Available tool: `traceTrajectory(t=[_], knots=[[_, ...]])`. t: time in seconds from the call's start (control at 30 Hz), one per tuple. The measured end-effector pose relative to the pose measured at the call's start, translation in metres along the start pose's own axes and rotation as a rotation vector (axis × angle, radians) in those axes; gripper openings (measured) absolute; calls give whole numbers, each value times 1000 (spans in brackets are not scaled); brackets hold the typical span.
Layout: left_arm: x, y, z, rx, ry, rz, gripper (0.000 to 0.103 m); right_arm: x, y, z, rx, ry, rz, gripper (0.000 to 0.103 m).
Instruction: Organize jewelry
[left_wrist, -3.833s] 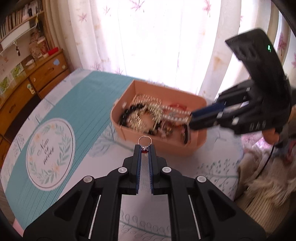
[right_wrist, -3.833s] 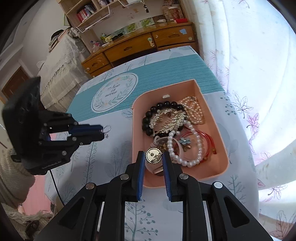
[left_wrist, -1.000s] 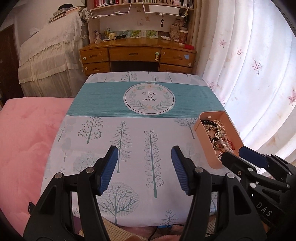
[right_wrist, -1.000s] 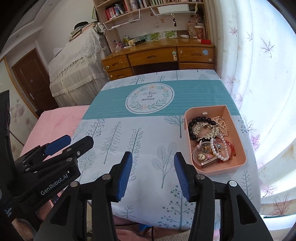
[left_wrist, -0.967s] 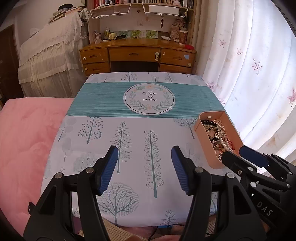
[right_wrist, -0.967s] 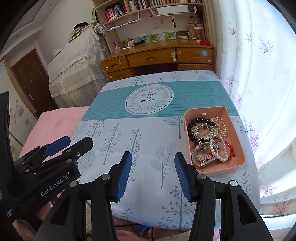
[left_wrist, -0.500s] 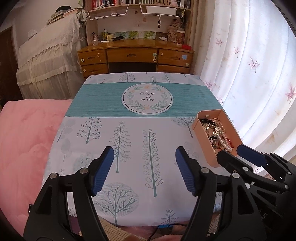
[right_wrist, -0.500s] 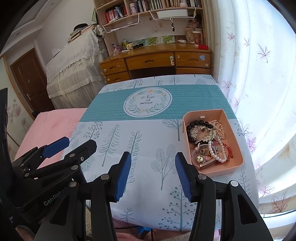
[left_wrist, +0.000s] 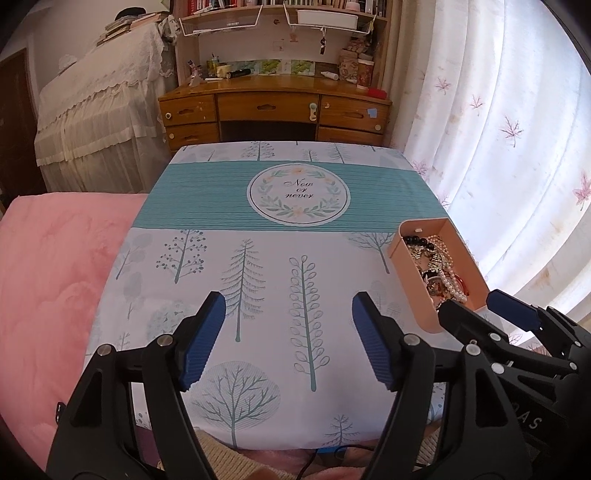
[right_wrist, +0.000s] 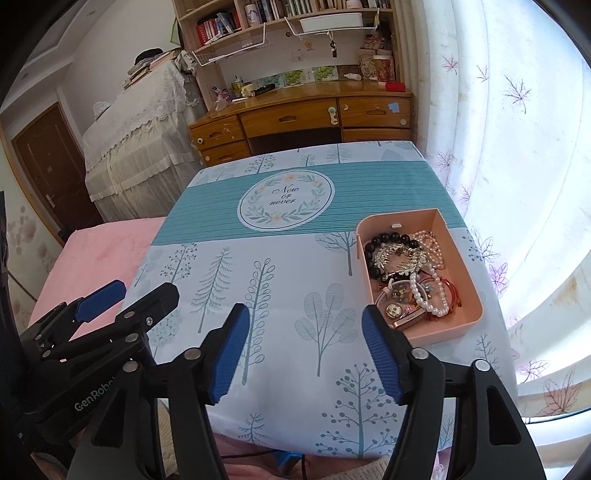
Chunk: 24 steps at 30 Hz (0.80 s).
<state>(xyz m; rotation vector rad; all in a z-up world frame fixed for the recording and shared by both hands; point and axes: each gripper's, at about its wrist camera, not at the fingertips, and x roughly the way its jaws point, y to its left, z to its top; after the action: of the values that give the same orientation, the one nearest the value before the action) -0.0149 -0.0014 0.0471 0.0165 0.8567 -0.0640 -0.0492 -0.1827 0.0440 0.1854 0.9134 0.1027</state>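
A pink tray (right_wrist: 461, 258) (left_wrist: 406, 254) stands on the right side of the table and holds a heap of jewelry: a black bead bracelet (right_wrist: 384, 240), a white pearl string (right_wrist: 424, 295), a gold medallion (right_wrist: 392, 309) and red cords. My left gripper (left_wrist: 288, 317) is open and empty above the table's near edge. It also shows at the left of the right wrist view (right_wrist: 125, 295). My right gripper (right_wrist: 304, 325) is open and empty, held back near the front edge, left of the tray. It also shows at the right of the left wrist view (left_wrist: 480, 306).
The table (left_wrist: 258, 258) has a cloth with tree prints and a teal band with a round emblem (left_wrist: 298, 197). A pink bed (left_wrist: 48, 266) lies to the left. A wooden desk (left_wrist: 273, 110) stands behind the table. White curtains (left_wrist: 509, 129) hang on the right.
Both grippers let go of their jewelry and pulled back from the tray to the table's near edge. In the last second both jaws opened slightly wider.
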Motion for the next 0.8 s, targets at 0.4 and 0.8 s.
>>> traceTrajectory(t=[0.4,0.8], knots=[[1,3,0,-3,1,5,69,1,-1,0,6,-6,-10,76],[3,6,-3,-2,7,10,70,1,-2,0,6,-7,-12,76]])
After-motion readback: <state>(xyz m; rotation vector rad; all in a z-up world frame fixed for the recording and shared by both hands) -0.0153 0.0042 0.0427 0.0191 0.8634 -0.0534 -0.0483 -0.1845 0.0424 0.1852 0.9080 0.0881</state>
